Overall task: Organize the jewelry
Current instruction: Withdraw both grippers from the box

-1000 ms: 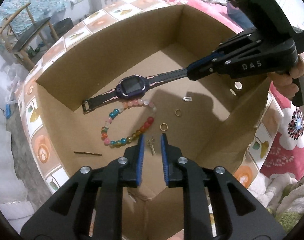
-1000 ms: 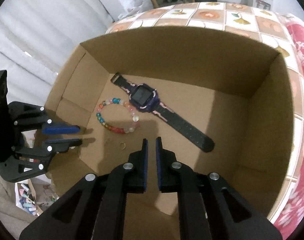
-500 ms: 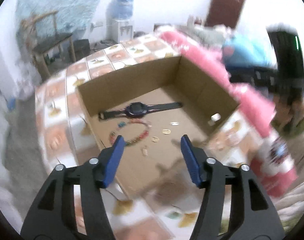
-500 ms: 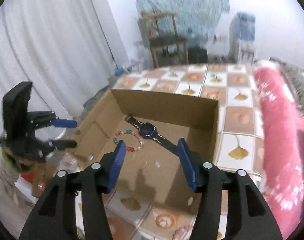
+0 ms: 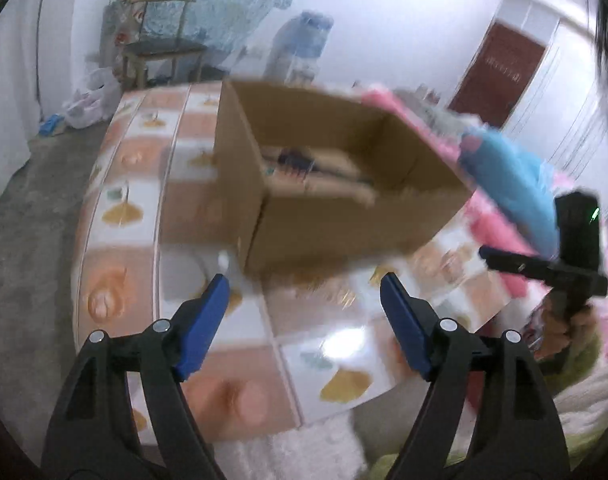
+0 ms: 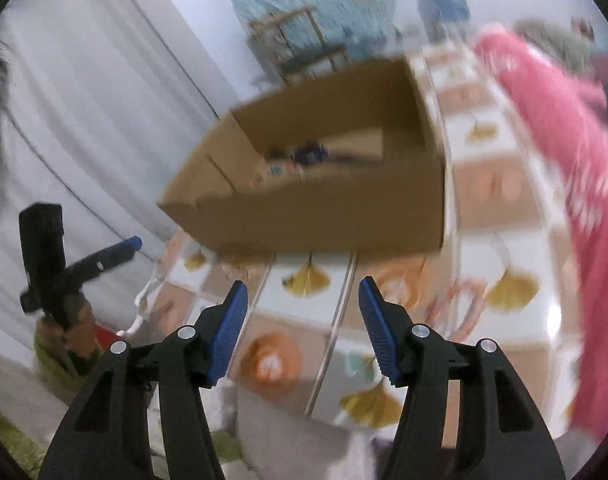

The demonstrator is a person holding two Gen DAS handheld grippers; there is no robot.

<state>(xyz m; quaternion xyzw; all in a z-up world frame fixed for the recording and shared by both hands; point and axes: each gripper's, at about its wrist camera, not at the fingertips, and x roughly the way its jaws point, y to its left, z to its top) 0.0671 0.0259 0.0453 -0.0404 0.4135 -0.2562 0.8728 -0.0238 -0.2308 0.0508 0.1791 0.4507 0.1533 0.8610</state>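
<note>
While left view shows door [image 5: 499, 74], right view shows curtain [image 6: 84, 128] — blurred.

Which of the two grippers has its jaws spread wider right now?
The left gripper: its blue fingers stand farther apart than those of the right gripper. Both are empty, back from the cardboard box.

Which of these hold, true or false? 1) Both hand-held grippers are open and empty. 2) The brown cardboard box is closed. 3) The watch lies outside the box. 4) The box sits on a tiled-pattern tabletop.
1) True: left hand-held gripper and right hand-held gripper hold nothing.
2) False: the brown cardboard box is open-topped.
3) False: the dark watch lies inside.
4) True: the tiled-pattern tabletop carries it.
</note>
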